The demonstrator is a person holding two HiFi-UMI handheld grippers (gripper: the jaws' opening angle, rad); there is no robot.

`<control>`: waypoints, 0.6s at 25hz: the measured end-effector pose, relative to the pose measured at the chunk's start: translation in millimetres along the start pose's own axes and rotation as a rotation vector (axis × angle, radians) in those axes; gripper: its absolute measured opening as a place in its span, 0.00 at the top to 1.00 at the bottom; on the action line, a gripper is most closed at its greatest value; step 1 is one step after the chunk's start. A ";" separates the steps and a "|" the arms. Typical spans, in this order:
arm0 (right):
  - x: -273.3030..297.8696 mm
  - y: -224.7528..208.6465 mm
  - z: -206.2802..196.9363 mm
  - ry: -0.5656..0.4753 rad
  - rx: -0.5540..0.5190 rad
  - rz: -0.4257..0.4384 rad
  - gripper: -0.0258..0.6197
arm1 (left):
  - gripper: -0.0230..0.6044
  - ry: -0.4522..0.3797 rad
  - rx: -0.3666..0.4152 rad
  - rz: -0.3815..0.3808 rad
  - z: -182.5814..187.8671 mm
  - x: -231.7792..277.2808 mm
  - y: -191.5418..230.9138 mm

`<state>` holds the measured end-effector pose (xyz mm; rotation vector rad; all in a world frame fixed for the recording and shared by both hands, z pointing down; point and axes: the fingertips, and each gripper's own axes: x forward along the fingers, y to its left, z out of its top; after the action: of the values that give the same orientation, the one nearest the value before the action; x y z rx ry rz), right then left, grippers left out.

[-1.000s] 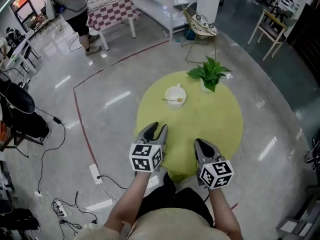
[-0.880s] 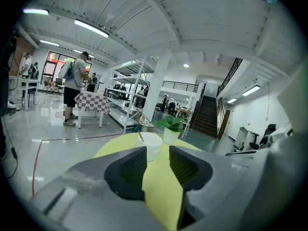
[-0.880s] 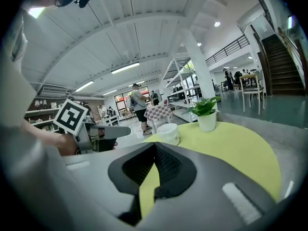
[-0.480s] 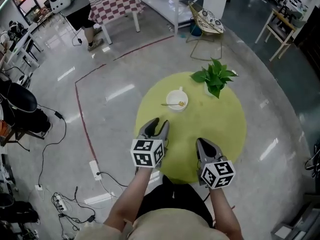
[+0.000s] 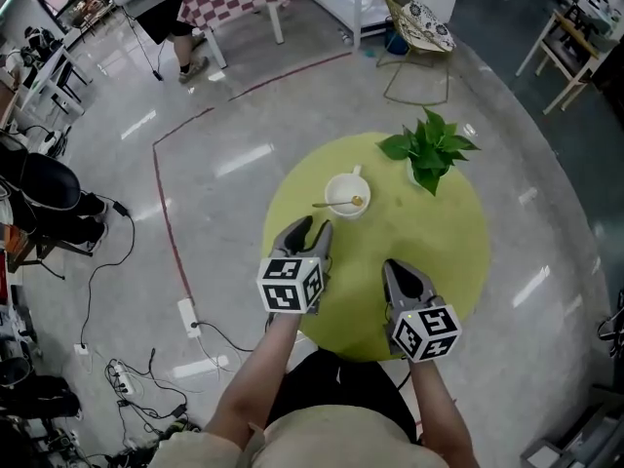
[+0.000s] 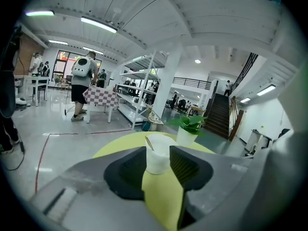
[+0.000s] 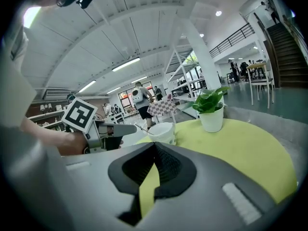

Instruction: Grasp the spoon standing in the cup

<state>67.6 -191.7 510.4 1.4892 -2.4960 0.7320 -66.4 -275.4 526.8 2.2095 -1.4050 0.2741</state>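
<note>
Head view, one cup, one spoon, left tongs spread, right tongs seemingly closed.

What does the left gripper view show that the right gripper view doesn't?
Only the left gripper view: the left gripper with its jaws apart, framing the cup that stands beyond them, and a red tape line. Only the right gripper view: the right gripper with its jaws together and nothing between them, and the left gripper seen from the side. Both: the cup with the spoon leaning in it, the potted plant and the yellow-green table.
</note>
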 end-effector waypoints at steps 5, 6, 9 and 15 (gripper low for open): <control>11.3 -8.4 1.0 0.012 0.008 0.012 0.96 | 0.71 0.021 -0.013 0.016 -2.8 17.4 6.3; 12.9 -9.9 1.2 0.014 0.010 0.014 0.96 | 0.71 0.025 -0.017 0.017 -3.2 20.1 7.2; 15.9 -14.0 0.2 0.023 0.017 0.014 0.96 | 0.71 0.034 -0.027 0.020 -4.6 27.2 9.0; 22.9 -19.8 -2.4 0.036 0.028 0.015 0.96 | 0.72 0.045 -0.034 0.024 -3.7 41.4 13.0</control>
<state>72.8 -216.3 527.3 1.4549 -2.4828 0.7918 -59.2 -310.5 551.5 2.1466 -1.4028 0.3041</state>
